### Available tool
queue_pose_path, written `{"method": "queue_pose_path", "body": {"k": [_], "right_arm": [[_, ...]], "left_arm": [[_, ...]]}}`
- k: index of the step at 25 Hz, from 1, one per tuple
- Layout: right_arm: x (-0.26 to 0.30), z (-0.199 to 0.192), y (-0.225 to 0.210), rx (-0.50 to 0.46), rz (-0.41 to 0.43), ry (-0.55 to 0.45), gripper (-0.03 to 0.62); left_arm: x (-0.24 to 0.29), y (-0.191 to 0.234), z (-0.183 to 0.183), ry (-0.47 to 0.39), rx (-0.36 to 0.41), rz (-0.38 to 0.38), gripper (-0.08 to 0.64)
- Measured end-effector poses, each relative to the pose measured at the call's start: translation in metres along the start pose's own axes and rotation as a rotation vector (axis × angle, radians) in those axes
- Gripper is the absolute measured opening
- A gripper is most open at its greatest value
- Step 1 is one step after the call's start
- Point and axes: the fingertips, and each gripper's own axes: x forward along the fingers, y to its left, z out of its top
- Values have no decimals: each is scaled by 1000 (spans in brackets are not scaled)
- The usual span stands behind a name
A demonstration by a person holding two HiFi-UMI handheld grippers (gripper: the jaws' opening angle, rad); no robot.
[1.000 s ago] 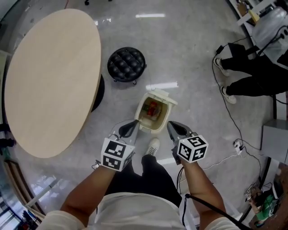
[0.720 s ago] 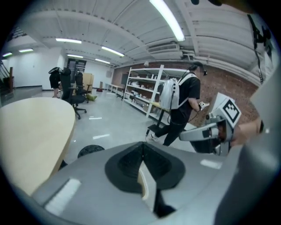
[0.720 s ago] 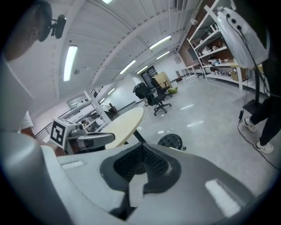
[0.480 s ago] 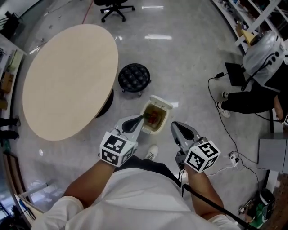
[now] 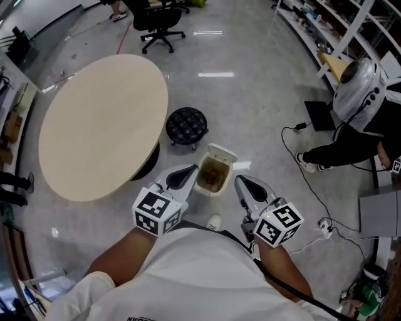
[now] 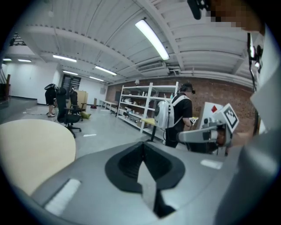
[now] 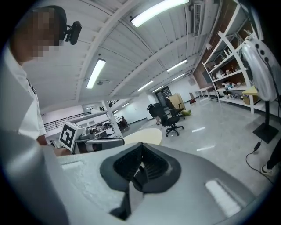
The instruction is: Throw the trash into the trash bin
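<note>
A cream trash bin (image 5: 207,186) stands on the grey floor with its lid (image 5: 222,152) flipped back, and reddish-brown trash (image 5: 213,173) lies inside. My left gripper (image 5: 190,170) hangs shut and empty, high above the bin's left side. On the bin's right, my right gripper (image 5: 240,182) is also shut and empty. In the left gripper view the dark jaws meet at the left gripper (image 6: 142,151), with the right gripper (image 6: 206,134) beside it. The right gripper view shows the right gripper (image 7: 141,165) with pads together and the left gripper (image 7: 103,143) to its left.
A round beige table (image 5: 100,125) fills the left, with a black tufted stool (image 5: 186,125) next to it. An office chair (image 5: 160,19) stands behind. A person (image 5: 357,100) sits at the right near shelves, and cables (image 5: 316,191) trail over the floor.
Both grippers have risen away from the bin, staying shut. The head view has lifted too, so the bin looks smaller and farther below.
</note>
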Motion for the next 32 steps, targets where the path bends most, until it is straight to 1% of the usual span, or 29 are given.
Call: {"method": "queue_pose_path", "body": {"k": [4,9,12,14,18,22,25,29,32], "right_arm": [[-1,10,12,-1,-46,-35,2],[4,16,44,-16,-102,-77,2],[2,25,68,-46,-132,-117,2],[-1,28,83,-69,-150,-138,2],[-12,26,115,-87,-181,-188,2],[-21,19,136,-81,-241,-220,2],[-33,12,140,-72,-285,-224,2],[-57,2,134,-58,-319,-225,2],[-65,-3,131,-66,-310,-214,2]], "left_arm": [[-16,3,10,-18,-2,-33,6],[-47,12,34,-76,32,-82,6],[-63,15,46,-107,58,-108,6],[-74,15,48,-125,54,-129,6],[-97,14,46,-148,37,-171,6],[-113,12,35,-120,54,-222,6],[-116,7,30,-101,66,-250,6],[-114,-6,22,-98,71,-252,6],[-116,-11,19,-103,73,-234,6]]}}
